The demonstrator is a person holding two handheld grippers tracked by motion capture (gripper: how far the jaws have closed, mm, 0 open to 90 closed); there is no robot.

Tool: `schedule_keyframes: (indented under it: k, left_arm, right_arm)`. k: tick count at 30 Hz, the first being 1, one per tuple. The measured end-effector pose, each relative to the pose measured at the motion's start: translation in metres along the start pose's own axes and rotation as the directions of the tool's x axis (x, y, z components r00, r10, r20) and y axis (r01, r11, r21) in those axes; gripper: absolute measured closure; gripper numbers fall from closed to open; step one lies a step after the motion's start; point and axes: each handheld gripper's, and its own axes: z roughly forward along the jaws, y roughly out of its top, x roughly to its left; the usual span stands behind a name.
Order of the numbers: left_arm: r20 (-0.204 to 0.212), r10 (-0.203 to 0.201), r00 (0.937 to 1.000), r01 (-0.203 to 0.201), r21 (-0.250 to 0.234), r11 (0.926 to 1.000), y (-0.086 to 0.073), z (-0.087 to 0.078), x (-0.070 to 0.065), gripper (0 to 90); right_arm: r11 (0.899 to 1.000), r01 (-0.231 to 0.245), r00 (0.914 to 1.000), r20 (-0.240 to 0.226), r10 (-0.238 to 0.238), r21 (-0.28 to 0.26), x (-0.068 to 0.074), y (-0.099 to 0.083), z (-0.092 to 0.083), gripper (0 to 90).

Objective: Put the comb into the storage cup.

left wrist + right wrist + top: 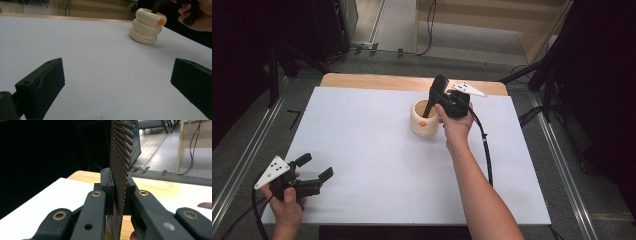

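Note:
A cream ribbed cup (417,122) with a small orange mark stands on the white sheet, right of centre toward the back. My right gripper (437,97) hovers just over it, shut on a dark brown comb (431,101). The comb is upright, and its lower end reaches into the cup's mouth. In the right gripper view, the comb (121,167) with its row of teeth is clamped between the two jaws (119,188). My left gripper (316,166) rests near the front left corner, open and with nothing in it. Between its jaws (117,82) the cup (147,27) shows far off.
A white sheet (377,160) covers most of the wooden table (377,81), which shows bare along the back edge. The right gripper's cable (486,150) trails across the sheet beside the forearm. Metal rails and dark stands flank the table.

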Motion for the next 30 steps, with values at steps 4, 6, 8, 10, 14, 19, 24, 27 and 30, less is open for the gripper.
schedule_keyframes:
  k: [4,6,8,10,14,19,24,27,30]
  left_arm:
    - [0.000,0.001,1.0000,-0.001,0.001,1.0000,0.000,0.000,0.000,0.0]
    - [-0.001,-0.001,1.0000,0.001,0.004,1.0000,0.000,0.000,0.000,0.0]
    - [-0.007,-0.004,1.0000,0.004,0.006,1.0000,0.000,0.000,0.001,0.0]
    - [-0.005,-0.011,0.9999,0.011,0.001,0.9999,0.000,0.000,0.001,0.0]
    - [-0.005,-0.011,0.9999,0.011,0.002,0.9999,0.000,0.000,0.002,0.0]
    - [-0.004,-0.010,0.9999,0.010,0.003,0.9999,0.000,0.000,0.002,0.0]
    - [-0.001,-0.016,0.9999,0.016,-0.003,0.9999,0.000,0.000,0.002,0.0]
    - [-0.002,-0.018,0.9998,0.018,-0.002,0.9998,0.000,0.000,0.002,0.0]
    - [-0.002,-0.017,0.9999,0.017,-0.002,0.9999,0.000,0.000,0.002,0.0]
  right_arm:
    - [1.000,-0.014,0.9999,0.004,0.013,0.011,-0.001,-0.006,0.003,82.8]
    - [1.000,-0.021,0.9998,0.002,0.021,0.010,-0.002,-0.008,0.003,82.7]
    - [1.000,-0.024,0.9997,0.002,0.024,0.016,-0.003,-0.010,0.004,82.8]
    - [0.999,-0.032,0.9995,0.003,0.032,0.017,-0.004,-0.012,0.005,82.7]
    - [0.998,-0.060,0.9982,-0.003,0.060,0.010,-0.006,-0.014,0.007,82.7]
    - [0.995,-0.098,0.9951,-0.016,0.098,0.004,-0.007,-0.016,0.009,82.7]
    - [0.993,-0.120,0.9925,-0.024,0.120,0.001,-0.008,-0.018,0.010,82.7]
    - [0.990,-0.142,0.9896,-0.024,0.142,-0.006,-0.011,-0.019,0.009,82.6]
    - [0.983,-0.185,0.9822,-0.031,0.185,-0.009,-0.018,-0.022,0.009,82.3]
